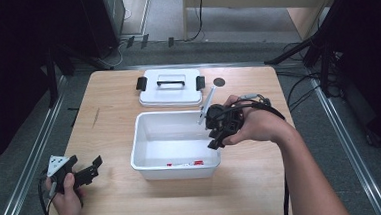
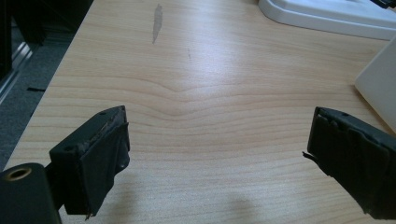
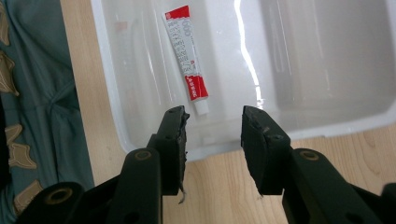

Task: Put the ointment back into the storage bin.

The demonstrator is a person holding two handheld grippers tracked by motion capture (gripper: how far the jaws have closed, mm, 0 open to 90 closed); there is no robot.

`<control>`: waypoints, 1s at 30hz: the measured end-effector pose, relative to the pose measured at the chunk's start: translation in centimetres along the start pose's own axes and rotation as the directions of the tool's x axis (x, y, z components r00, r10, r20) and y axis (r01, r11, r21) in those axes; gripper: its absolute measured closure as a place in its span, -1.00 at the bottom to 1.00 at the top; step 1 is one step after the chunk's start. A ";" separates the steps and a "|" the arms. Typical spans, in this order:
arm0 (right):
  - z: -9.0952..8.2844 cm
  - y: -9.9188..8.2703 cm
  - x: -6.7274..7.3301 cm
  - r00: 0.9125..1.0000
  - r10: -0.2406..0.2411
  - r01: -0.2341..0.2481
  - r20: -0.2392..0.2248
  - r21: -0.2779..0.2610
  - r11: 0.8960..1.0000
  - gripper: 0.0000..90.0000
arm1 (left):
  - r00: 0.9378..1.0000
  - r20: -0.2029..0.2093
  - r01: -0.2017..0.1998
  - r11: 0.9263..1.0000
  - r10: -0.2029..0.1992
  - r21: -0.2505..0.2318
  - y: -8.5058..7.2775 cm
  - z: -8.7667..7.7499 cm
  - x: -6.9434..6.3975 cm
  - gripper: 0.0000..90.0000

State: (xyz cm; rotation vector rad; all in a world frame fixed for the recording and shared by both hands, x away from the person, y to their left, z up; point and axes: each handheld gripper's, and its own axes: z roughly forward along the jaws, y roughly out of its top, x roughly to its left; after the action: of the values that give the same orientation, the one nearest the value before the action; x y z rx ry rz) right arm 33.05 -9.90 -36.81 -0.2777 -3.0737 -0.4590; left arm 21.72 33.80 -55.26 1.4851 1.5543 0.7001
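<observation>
Now | right hand-held gripper point(image 3: 212, 133) parted, empty | tube point(image 3: 186, 53) lying in bin point(image 3: 107, 88)

glossy plastic bin point(image 1: 140, 140), matt wood table point(image 1: 110, 137)

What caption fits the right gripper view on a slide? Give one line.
Right gripper, jaws open and empty, above a red-and-white tube lying in the white bin.

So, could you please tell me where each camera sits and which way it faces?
High view: above the person's side, looking forward and down on table, bin, lid; forearms and grippers show.
Left gripper view: low, along open jaws over the table.
Right gripper view: looking down between open jaws into the bin at a tube.
Shared: the bin.
</observation>
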 end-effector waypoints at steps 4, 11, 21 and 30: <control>-0.8 -1.2 -0.2 1.000 0.029 -0.029 0.003 -0.033 0.999 0.31 | 1.000 -0.001 -0.001 1.000 0.001 0.001 0.0 0.0 0.0 -0.86; -1.4 -3.6 -0.6 0.994 0.108 -0.107 0.021 -0.058 0.993 0.15 | 1.000 -0.001 0.000 1.000 0.000 -0.002 0.0 0.0 0.0 -0.86; -1.4 -7.2 -1.2 0.953 0.297 -0.289 0.054 -0.125 0.949 -0.29 | 1.000 -0.002 -0.002 1.000 0.002 -0.002 0.0 0.0 -0.1 -0.86; -0.5 -11.0 -1.5 0.892 0.451 -0.438 0.023 -0.205 0.876 -0.57 | 1.000 -0.003 -0.006 1.000 0.006 0.000 0.0 0.0 -0.1 -0.86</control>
State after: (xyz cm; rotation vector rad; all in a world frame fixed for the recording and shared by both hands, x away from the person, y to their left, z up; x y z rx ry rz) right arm 32.53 -20.69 -39.63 -0.9996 -2.8847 -0.7306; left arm 21.67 33.72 -55.24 1.4899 1.5528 0.7055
